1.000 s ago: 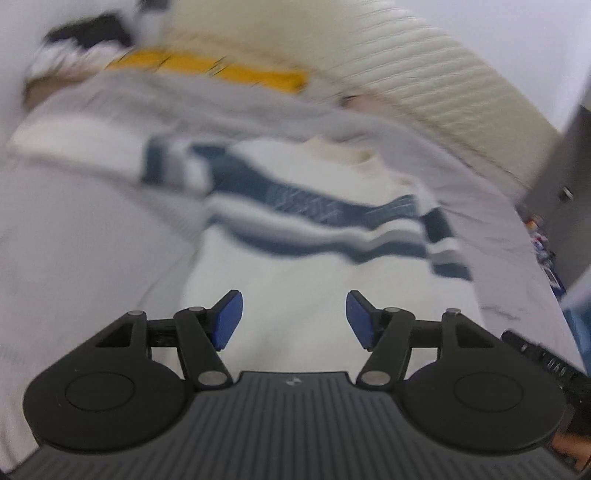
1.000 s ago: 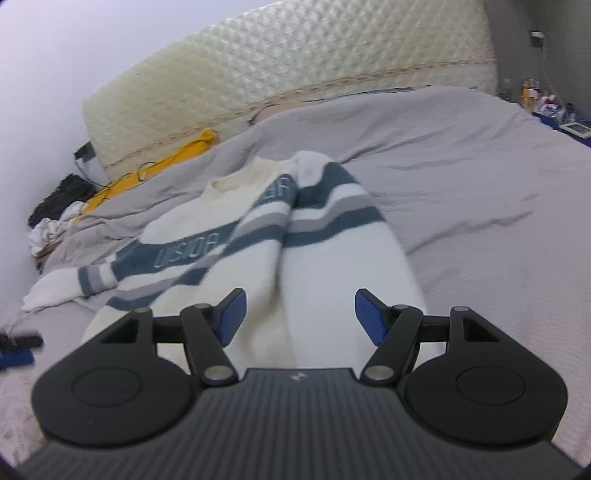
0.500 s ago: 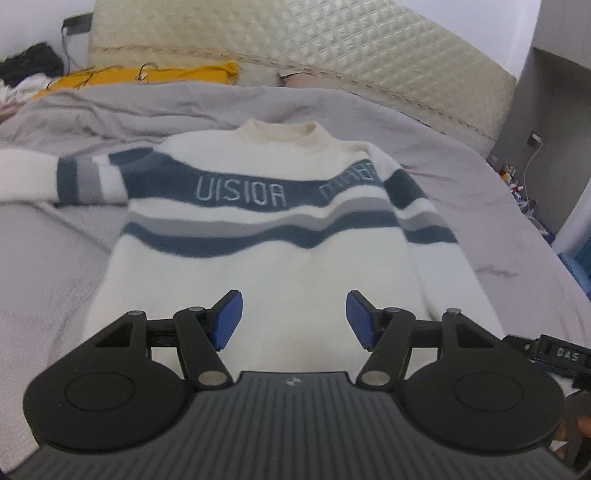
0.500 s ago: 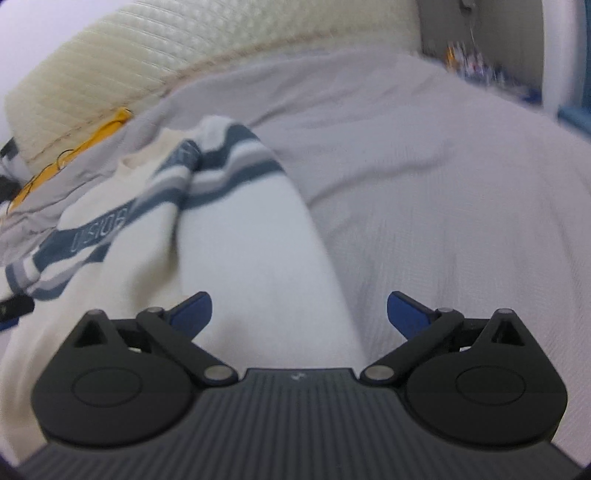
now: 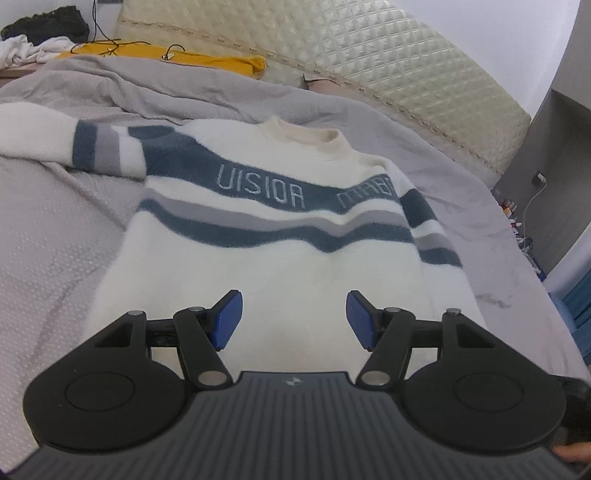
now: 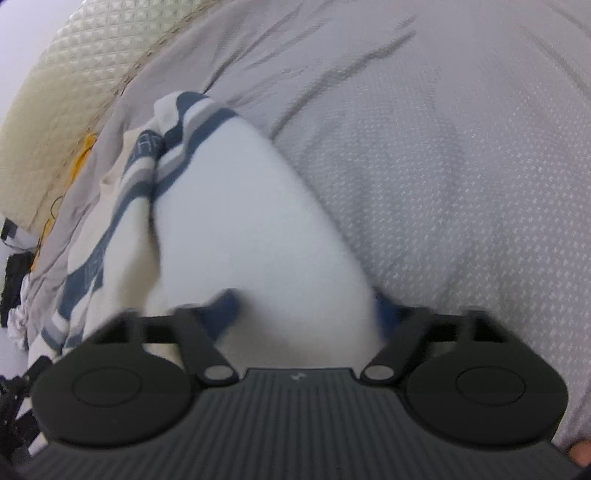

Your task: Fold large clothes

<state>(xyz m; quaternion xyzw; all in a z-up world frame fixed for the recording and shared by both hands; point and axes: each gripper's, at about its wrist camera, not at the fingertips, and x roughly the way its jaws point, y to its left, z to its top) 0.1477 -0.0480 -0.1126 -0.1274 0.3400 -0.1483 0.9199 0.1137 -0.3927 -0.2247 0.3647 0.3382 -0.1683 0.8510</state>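
A white sweater [image 5: 280, 266] with blue and grey stripes lies front up on a grey bed. Its left sleeve [image 5: 44, 136] stretches out to the left; its right sleeve [image 5: 428, 229] lies down along the body. My left gripper [image 5: 293, 319] is open and empty, just above the sweater's lower part. In the right wrist view my right gripper [image 6: 306, 314] is open, its blue fingers on either side of the white end of the right sleeve [image 6: 251, 229]. The view is blurred and the fingertips are partly hidden by the sleeve.
The grey bedspread [image 5: 48, 236] [image 6: 443, 166] spreads all around the sweater. A quilted cream headboard [image 5: 369, 55] stands at the far end. A yellow cloth [image 5: 166, 59] and dark and white clothes [image 5: 40, 33] lie at the far left. A grey cabinet [image 5: 554, 155] stands at the right.
My right gripper has dropped down and forward onto the right sleeve, which now lies between its open fingers. My left gripper has steadied over the sweater's lower part, still open.
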